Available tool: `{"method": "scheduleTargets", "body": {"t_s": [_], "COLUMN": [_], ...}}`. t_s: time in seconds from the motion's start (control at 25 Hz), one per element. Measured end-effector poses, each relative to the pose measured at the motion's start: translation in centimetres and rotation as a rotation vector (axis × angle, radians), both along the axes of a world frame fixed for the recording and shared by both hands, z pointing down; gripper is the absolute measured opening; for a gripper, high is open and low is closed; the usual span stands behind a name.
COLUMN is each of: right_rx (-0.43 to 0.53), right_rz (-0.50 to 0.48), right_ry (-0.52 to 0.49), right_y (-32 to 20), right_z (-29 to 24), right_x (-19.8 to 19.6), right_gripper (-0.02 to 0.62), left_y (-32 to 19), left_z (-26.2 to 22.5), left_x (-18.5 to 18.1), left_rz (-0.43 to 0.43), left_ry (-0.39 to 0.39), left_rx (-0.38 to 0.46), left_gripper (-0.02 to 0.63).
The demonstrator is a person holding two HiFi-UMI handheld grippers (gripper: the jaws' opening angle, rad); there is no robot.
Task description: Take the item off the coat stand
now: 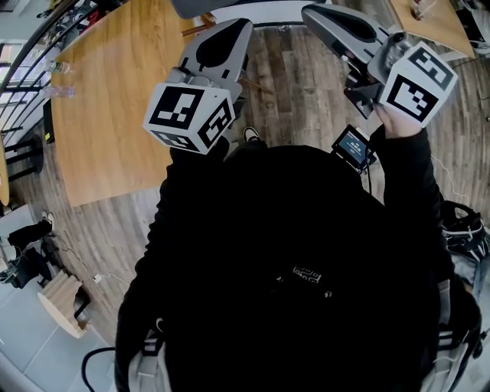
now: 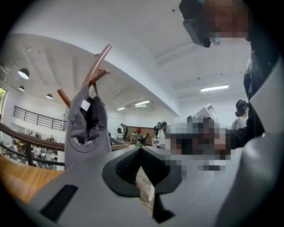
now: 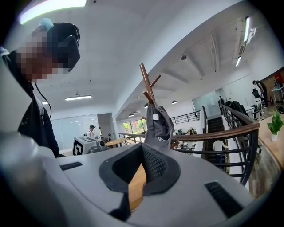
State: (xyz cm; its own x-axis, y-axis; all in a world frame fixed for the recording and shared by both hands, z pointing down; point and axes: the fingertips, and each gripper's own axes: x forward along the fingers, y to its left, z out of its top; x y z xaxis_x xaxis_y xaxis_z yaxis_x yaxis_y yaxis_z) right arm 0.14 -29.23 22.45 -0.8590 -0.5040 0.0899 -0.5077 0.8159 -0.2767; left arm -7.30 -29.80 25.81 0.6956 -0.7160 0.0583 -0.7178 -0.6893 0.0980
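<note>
Head view, left gripper (image 1: 242, 24): held up in front of the person's black top, its marker cube nearest the camera, jaws together.
Head view, right gripper (image 1: 309, 11): raised beside the left one, tips almost at the picture's top edge; a small lit screen (image 1: 354, 145) sits under it.
Head view, surroundings: a wooden table (image 1: 115, 92) on the left over a plank floor; the dark torso hides most of what lies below.
Left gripper view, jaws: pressed together with nothing between them.
Left gripper view, grey cap (image 2: 86, 126): hangs from a peg near the top of the wooden coat stand (image 2: 100, 64), to the left of the jaws and apart from them.
Left gripper view, cap's hollow: turned towards the camera, a white label (image 2: 85, 105) inside it.
Left gripper view, hidden: the stand below the cap is behind the gripper body.
Right gripper view, jaws: shut, empty.
Right gripper view, cap: straight beyond the jaw tips, on the stand's peg, its long axis hanging straight down.
Right gripper view, hard to tell: the cap's lower rim is cut off by the gripper body, so which end is the brim I cannot tell.
</note>
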Motion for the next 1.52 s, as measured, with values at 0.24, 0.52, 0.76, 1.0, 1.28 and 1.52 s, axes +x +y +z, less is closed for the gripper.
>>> {"method": "scheduleTargets", "body": {"t_s": [0.24, 0.52, 0.76, 1.0, 1.28, 1.52], "right_rx": [0.013, 0.011, 0.013, 0.006, 0.003, 0.022], "right_rz": [0.022, 0.051, 0.018, -0.009, -0.027, -0.027], "right_ry": [0.008, 0.006, 0.015, 0.007, -0.016, -0.028], "right_y": [-2.7, -4.7, -6.9, -10.9, -11.8, -11.9], "right_z": [-1.2, -1.3, -1.4, -2.4, -1.2, -1.4], "right_x": [-2.8, -4.6, -4.1, -4.7, -4.1, -4.3], "right_gripper": [0.015, 0.016, 0.015, 0.015, 0.015, 0.016], "left_y": [-2.1, -3.9, -6.3, -9.6, -10.4, -10.1], "left_z": [-1.7, -1.5, -1.6, -1.2, -0.3, -0.4], "left_x": [-3.6, -5.8, -6.8, -8.8, -8.4, -8.3], "left_rz": [0.000, 0.005, -0.060, -0.109, -0.137, -0.134], "left_ry": [0.011, 0.029, 0.049, 0.047, 0.028, 0.006], "left_rx": [0.039, 0.035, 0.037, -0.003, 0.001, 0.006], "left_gripper": [0.006, 0.006, 0.006, 0.006, 0.006, 0.006]}}
